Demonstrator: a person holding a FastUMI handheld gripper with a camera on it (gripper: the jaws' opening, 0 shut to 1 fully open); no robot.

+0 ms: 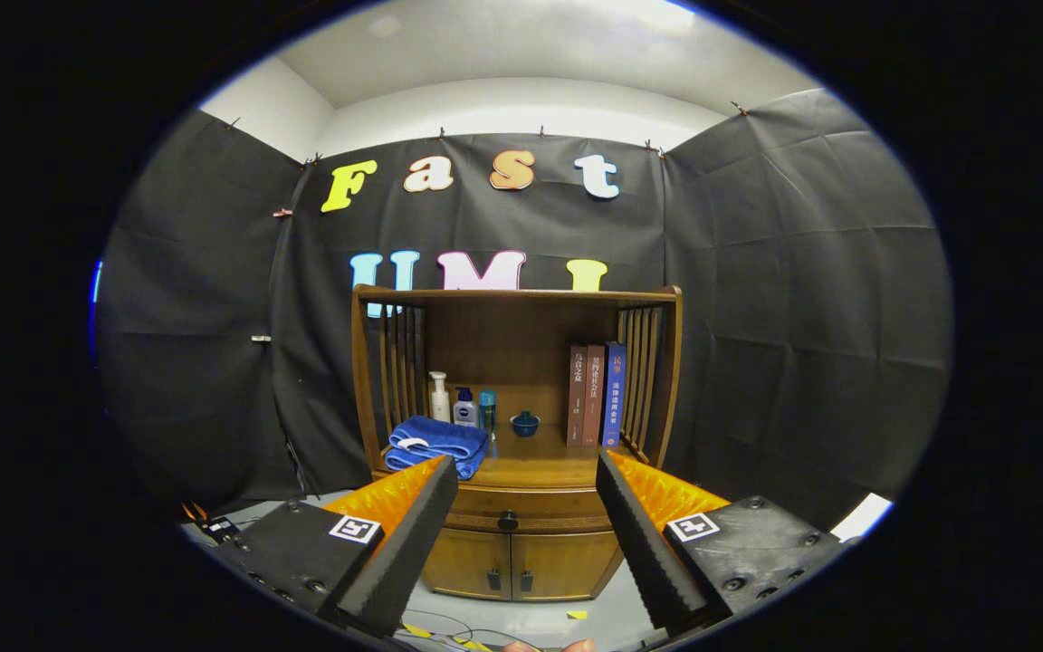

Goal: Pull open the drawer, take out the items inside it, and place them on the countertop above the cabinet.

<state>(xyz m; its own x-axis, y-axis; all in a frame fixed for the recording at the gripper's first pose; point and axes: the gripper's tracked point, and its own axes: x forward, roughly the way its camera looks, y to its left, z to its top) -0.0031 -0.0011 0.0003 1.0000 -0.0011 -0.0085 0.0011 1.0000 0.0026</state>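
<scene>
My biggest risk is the knob (508,521): it is small and round, so if I close off-centre my fingers could slip off and the drawer (521,509) would stay shut. Pulling at an angle might also jam it or shift the cabinet (368,398). The towel (435,445) lies above the knob, close enough to snag. My gripper (526,471) is spread wide, holding and touching nothing, with the shut drawer beyond my fingertips.
</scene>
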